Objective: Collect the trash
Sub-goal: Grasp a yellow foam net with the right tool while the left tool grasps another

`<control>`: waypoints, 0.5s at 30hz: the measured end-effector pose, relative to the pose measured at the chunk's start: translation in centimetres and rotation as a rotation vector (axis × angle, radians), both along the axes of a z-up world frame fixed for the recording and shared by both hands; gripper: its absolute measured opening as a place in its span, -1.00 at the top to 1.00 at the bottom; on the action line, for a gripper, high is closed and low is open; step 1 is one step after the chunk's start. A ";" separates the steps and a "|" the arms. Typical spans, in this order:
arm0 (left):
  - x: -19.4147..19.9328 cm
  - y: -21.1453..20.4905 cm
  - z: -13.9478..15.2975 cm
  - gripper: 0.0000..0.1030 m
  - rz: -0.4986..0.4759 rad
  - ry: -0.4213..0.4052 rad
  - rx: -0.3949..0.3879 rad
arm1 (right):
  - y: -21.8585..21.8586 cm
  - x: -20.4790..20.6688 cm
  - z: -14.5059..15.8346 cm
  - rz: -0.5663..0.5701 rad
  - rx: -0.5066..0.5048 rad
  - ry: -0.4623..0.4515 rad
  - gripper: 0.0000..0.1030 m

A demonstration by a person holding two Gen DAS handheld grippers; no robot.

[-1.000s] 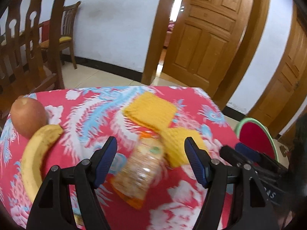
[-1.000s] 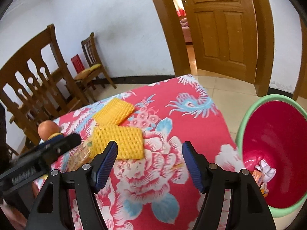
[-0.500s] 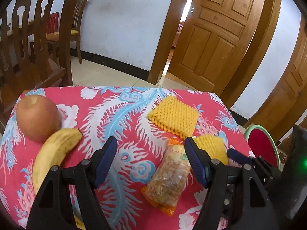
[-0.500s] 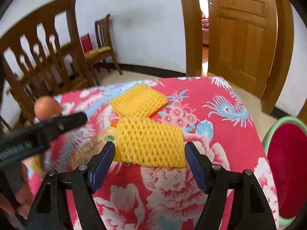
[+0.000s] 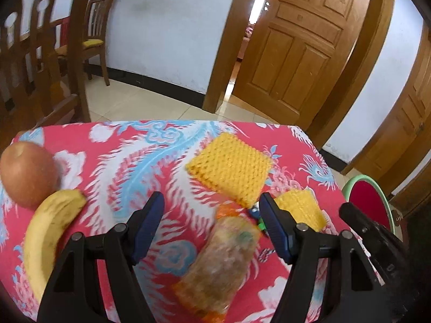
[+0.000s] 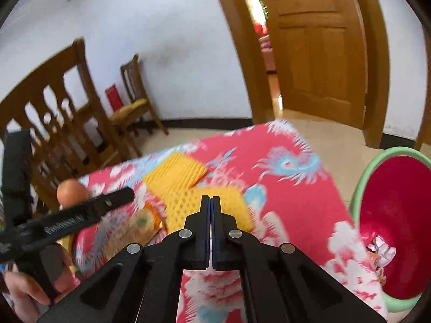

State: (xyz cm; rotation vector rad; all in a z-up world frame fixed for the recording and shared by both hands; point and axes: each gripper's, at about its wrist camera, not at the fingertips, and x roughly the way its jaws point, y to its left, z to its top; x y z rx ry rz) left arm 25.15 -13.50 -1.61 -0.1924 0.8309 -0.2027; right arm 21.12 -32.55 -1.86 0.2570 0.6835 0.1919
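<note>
While the left gripper [image 5: 210, 226] hangs released above the surface [image 5: 129, 145], its blue-padded fingers [image 5: 149, 226] spread wide, a clear snack packet [image 5: 223, 263] with orange ends lies on the red floral cloth below the gap between them, slightly blurred. Just beyond the packet sits a yellow foam fruit net [image 5: 229, 169], flat on the cloth, and a second foam net [image 5: 301, 207] lies to its right, partly hidden behind the right-hand finger. At the left edge of the surface an apple [image 5: 25, 175] rests touching the tip of a banana [image 5: 45, 231]. Off the far right corner of the surface stands a red bin with a green rim [image 5: 369, 202]. From the right wrist view, the right gripper [image 6: 210, 202] is clenched, its two fingers pressed together with nothing visible between them, and it points over the near foam net [image 6: 188, 204], whose far edge meets the other net [image 6: 175, 172]. The snack packet [image 6: 134, 228] lies to the left of that net, blurred, under the black body of the left gripper [image 6: 118, 196], which a hand [image 6: 29, 290] holds at the lower left. The apple [image 6: 71, 191] shows behind it. To the right, beside the surface [image 6: 296, 202], the red bin [image 6: 398, 202] holds a few crumpled wrappers [image 6: 381, 250] at its bottom.
</note>
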 end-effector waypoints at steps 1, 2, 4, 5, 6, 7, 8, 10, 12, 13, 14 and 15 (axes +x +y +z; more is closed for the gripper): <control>0.2 -0.4 0.0 -0.40 -0.001 0.001 -0.001 | -0.3 0.0 0.0 -0.002 0.009 0.002 1.00; 0.4 -0.6 0.0 -0.40 -0.002 0.002 -0.007 | -0.5 0.3 -0.3 0.025 0.023 0.010 0.96; 0.6 -1.0 0.1 -0.40 -0.005 -0.003 -0.004 | 0.3 0.9 -0.8 0.103 0.022 0.050 0.92; 0.7 -1.0 0.2 -0.40 -0.002 -0.008 0.002 | 0.8 1.3 -1.1 0.108 0.006 0.072 0.67; 0.8 -1.0 0.2 -0.40 0.007 -0.008 0.006 | 1.5 1.9 -1.5 0.100 -0.015 0.114 0.41; 0.9 -0.7 0.3 -0.40 0.019 -0.004 -0.003 | 2.2 2.2 -1.7 0.092 -0.022 0.143 -0.32; 0.9 -0.2 0.5 -0.40 0.026 -0.004 -0.026 | 2.9 2.1 -1.6 0.084 -0.038 0.131 -0.62; 0.9 0.5 0.8 -0.40 0.040 -0.013 -0.041 | 4.1 1.5 -1.2 0.072 -0.118 0.090 -0.61; 1.0 0.9 1.0 -0.40 0.043 -0.016 -0.047 | 5.5 2.0 -1.2 0.041 -0.261 0.107 -0.61; 1.0 1.1 1.0 -0.40 0.044 -0.012 -0.058 | 5.7 2.3 -1.3 0.043 -0.276 0.117 -0.61; 0.9 1.1 1.0 -0.40 0.042 -0.009 -0.064 | 5.6 2.8 -1.6 0.054 -0.257 0.132 -0.57; 0.8 1.1 0.9 -0.40 0.037 -0.007 -0.064 | 5.3 3.0 -1.9 0.059 -0.226 0.143 -0.50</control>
